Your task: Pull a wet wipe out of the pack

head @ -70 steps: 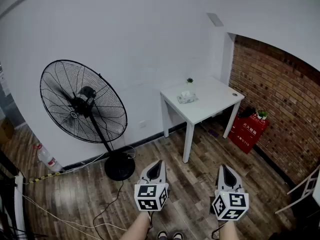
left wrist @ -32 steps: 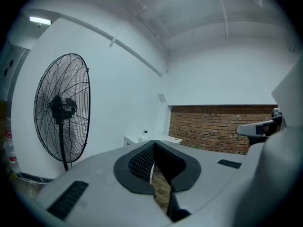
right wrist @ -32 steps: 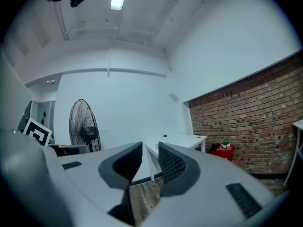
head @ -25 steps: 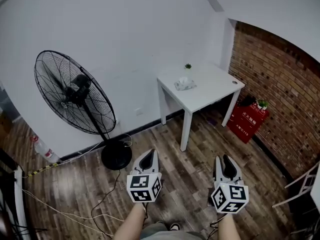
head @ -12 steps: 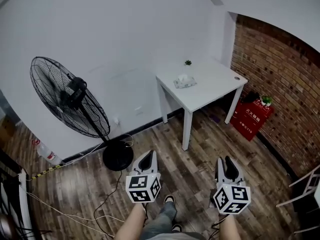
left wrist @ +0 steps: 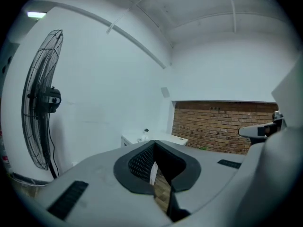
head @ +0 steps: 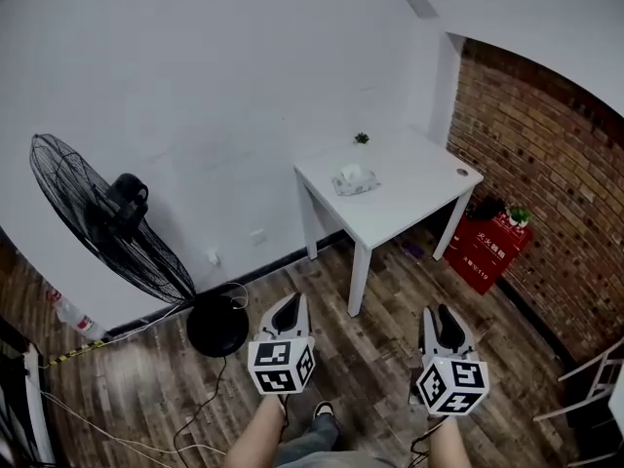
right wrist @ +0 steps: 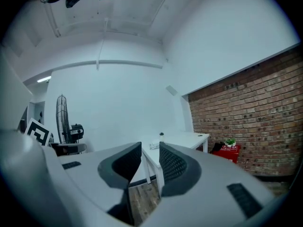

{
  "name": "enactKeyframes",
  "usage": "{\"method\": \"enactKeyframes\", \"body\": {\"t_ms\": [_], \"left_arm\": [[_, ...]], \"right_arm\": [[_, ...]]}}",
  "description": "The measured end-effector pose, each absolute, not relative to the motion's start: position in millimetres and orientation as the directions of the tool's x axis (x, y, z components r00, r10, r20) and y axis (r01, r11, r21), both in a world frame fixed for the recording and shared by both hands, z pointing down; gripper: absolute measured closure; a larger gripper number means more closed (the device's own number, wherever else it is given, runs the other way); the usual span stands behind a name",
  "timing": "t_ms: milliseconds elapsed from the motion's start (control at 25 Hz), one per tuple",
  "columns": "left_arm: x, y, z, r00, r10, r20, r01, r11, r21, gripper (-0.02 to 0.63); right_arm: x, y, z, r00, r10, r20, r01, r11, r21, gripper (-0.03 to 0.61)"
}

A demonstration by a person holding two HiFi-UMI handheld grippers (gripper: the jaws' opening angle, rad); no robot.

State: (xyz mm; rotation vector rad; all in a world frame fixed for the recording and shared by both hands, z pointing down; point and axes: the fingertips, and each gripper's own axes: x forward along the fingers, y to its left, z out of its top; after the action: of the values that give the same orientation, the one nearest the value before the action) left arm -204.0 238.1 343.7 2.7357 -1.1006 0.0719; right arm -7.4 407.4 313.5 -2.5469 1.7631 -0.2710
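Task not begun, by the look of it: nothing is pulled and neither tool is near the pack. The whole approach, the grip on the pack and the pull itself are left. Brick wall [head: 546, 154] on the right, wood floor [head: 380, 339] underfoot; the person stands well back from the furniture. Large pedestal fan [head: 102, 227] stands at left against the white wall. The white worktop [head: 414, 198] sits in the corner, well apart from both tools. Red crate [head: 490, 243] is on the floor beside its far leg, with a small green plant at its top; whether the plant sits in it or on it cannot be told. Left gripper [head: 289, 307] is held low in front of the body, its jaws clenched tip to tip with nothing between them. Right gripper [head: 441, 319] is level with it, its jaws released with a narrow gap, also empty. Clear bottle [head: 64, 311] lies by the wall at far left, contents not readable. Wet wipe pack [head: 353, 179] lies on the worktop towards its wall-side edge, a pale tuft at its top, probably a wipe standing proud of the opening, too small to confirm. A tiny potted plant [head: 362, 138] stands behind it near the wall.
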Motion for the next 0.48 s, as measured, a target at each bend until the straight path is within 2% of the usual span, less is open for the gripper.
{"method": "enactKeyframes", "body": {"t_ms": [480], "left_arm": [[-164,106,337,0.745,-0.657,0.112,-0.666,-0.731,0.145,0.614]], "right_arm": [[47,303,304,0.413,-0.904,0.108,-0.897,-0.425,-0.124,0.46]]}}
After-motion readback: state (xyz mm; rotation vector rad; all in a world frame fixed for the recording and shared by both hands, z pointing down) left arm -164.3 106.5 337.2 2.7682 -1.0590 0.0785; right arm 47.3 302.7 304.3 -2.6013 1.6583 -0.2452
